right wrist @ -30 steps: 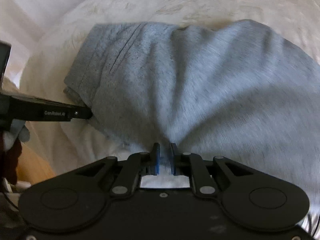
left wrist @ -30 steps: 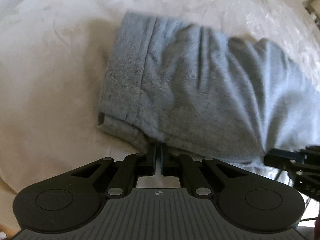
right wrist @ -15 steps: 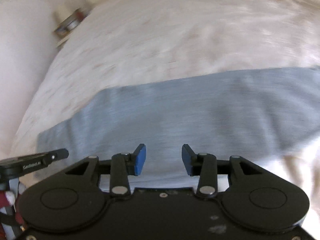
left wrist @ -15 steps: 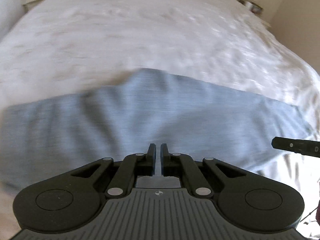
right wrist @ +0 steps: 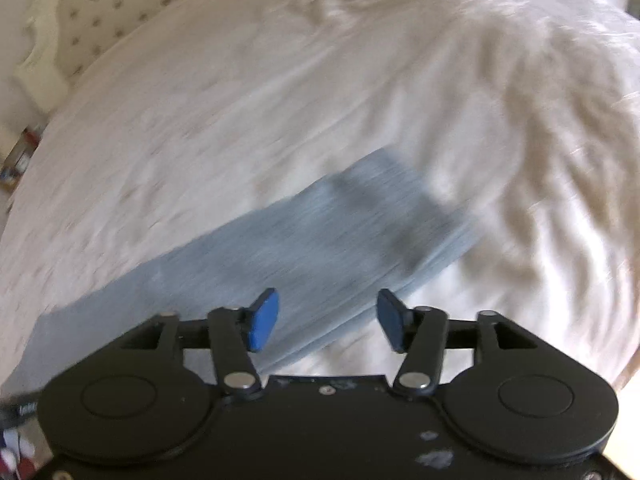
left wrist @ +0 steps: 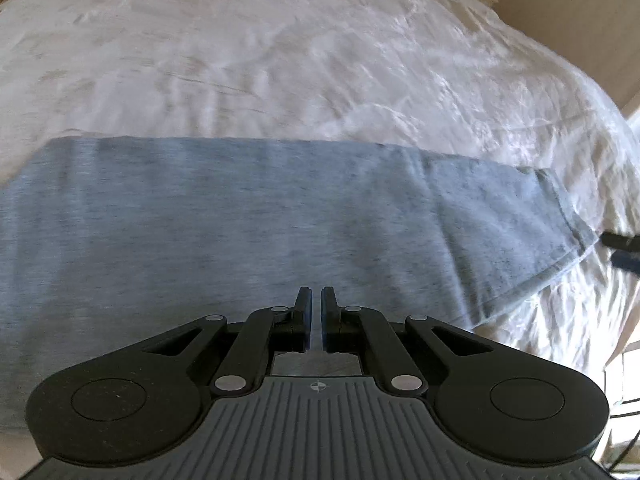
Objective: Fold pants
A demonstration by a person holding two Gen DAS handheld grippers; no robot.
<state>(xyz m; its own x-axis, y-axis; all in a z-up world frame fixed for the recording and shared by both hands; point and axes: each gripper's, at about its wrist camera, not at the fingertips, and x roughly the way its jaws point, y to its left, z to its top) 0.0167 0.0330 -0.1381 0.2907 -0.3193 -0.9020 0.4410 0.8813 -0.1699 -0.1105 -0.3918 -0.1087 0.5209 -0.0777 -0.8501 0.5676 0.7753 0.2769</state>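
Note:
The grey-blue pants (left wrist: 248,224) lie flat as a long band across the white bed, with a hem at the right end. My left gripper (left wrist: 316,300) hovers over the near edge of the pants, its jaws nearly closed with a narrow gap and nothing between them. In the right wrist view, which is blurred, the pants (right wrist: 320,236) run diagonally across the bed. My right gripper (right wrist: 327,312) is wide open and empty above their near edge. The right gripper's fingertips (left wrist: 624,248) show at the right edge of the left wrist view.
The white rumpled bedspread (left wrist: 300,52) fills most of both views. A beige wall (left wrist: 568,12) stands at the back right. A patterned headboard or pillow (right wrist: 104,20) and a small shelf with items (right wrist: 20,156) lie at the far left.
Both grippers let go of the bunched pants and lifted back; the pants now lie flat. The right jaws opened wide and that gripper swung right. The left jaws stay nearly shut.

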